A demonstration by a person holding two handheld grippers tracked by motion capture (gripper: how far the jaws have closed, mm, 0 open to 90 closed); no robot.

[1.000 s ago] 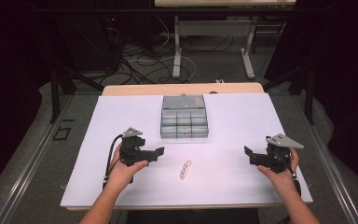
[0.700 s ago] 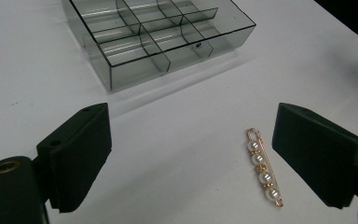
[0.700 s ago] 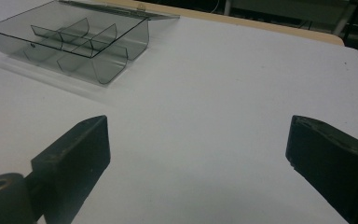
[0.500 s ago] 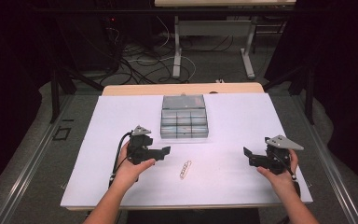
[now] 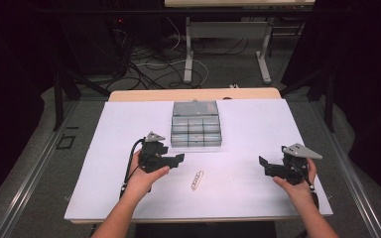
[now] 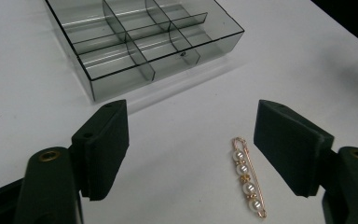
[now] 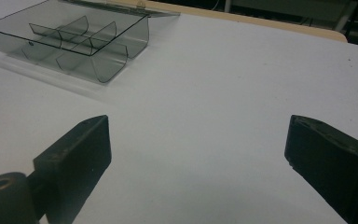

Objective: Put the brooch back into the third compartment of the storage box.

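Observation:
A gold pin with several pearls [image 5: 197, 179] [image 6: 247, 182] lies flat on the white table, in front of a smoky clear compartment box [image 5: 196, 143] [image 6: 121, 79] [image 7: 116, 60]. My left gripper [image 5: 180, 159] [image 6: 191, 144] hovers just left of the pin and points toward it. Its jaws stand apart and have just been closing, with nothing gripped between them. In the left gripper view the pin lies on the table in the gap, close to the right-hand jaw. My right gripper [image 5: 263, 166] [image 7: 196, 154] is open over bare table at the right, with nothing between its jaws.
The box's compartments look empty, and its lid lies open at the back. The white sheet [image 5: 104, 148] covers a wooden table whose far edge [image 5: 193, 94] shows behind the box. Table legs and cables are on the floor beyond.
My left hand has carried its gripper to the right, toward the pin, and its jaws stand narrower. The right hand has kept still.

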